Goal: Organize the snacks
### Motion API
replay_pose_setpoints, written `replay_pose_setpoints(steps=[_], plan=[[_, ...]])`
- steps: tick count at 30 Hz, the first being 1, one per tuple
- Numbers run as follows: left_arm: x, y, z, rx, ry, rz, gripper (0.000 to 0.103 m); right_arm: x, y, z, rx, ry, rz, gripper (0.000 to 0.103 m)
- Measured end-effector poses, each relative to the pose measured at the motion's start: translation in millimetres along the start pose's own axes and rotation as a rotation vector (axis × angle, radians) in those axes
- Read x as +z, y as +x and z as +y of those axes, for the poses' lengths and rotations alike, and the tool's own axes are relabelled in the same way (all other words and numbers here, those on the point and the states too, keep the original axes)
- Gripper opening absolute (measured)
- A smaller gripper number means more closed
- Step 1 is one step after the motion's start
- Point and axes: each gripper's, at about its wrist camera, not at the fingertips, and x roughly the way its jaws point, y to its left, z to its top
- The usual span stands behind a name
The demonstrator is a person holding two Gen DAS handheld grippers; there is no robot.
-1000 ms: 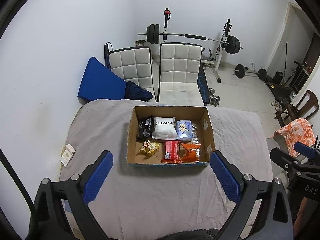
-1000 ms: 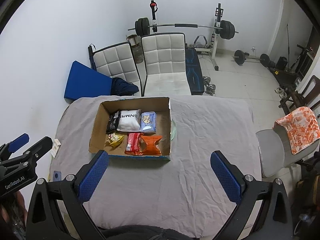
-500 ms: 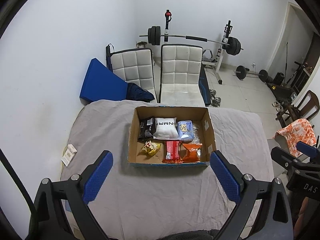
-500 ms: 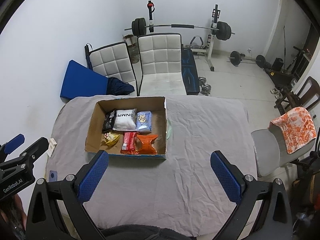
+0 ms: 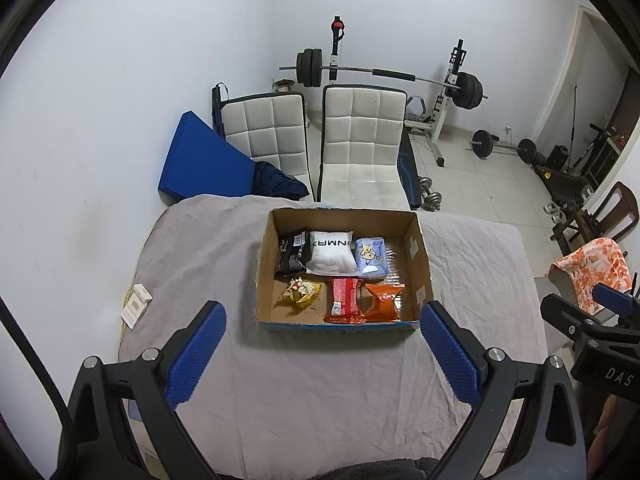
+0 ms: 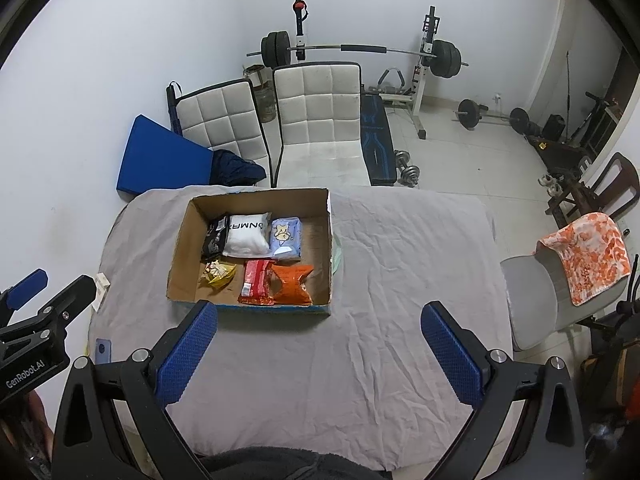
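While both tools hang above the cloth-covered surface — left tool spread wide, empty | right tool spread wide, empty | cardboard box on surface holds six snack packs — black, white, pale blue behind; yellow, red, orange pack in front.

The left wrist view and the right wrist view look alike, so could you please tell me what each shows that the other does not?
Only the left wrist view shows two small white boxes at the table's left edge. Only the right wrist view shows a blue phone near that edge and a pale green item behind the carton. Both show the cardboard carton with six snack packs, and open grippers.
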Motion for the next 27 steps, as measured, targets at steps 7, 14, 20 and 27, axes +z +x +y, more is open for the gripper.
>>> replay_pose_setpoints(steps=[7, 14, 20, 27], plan=[[1.5, 1.2, 0.2, 0.002, -0.002, -0.002, 0.1, 1.0, 0.2, 0.1, -0.001, 0.0, 0.0, 0.103], [1.7, 1.4, -0.3, 0.002, -0.002, 0.0, 0.1, 0.8, 0.3, -1.2, -0.009, 0.007, -0.003, 0.103], [1.7, 1.7, -0.4, 0.003, -0.002, 0.001, 0.1, 1.2, 0.4, -1.3, -0.009, 0.006, 0.0, 0.103], [5.1, 5.2, 1.1, 0.0, 0.003, 0.007, 0.1, 0.9, 2.0, -0.7, -0.01, 0.009, 0.003, 0.103]])
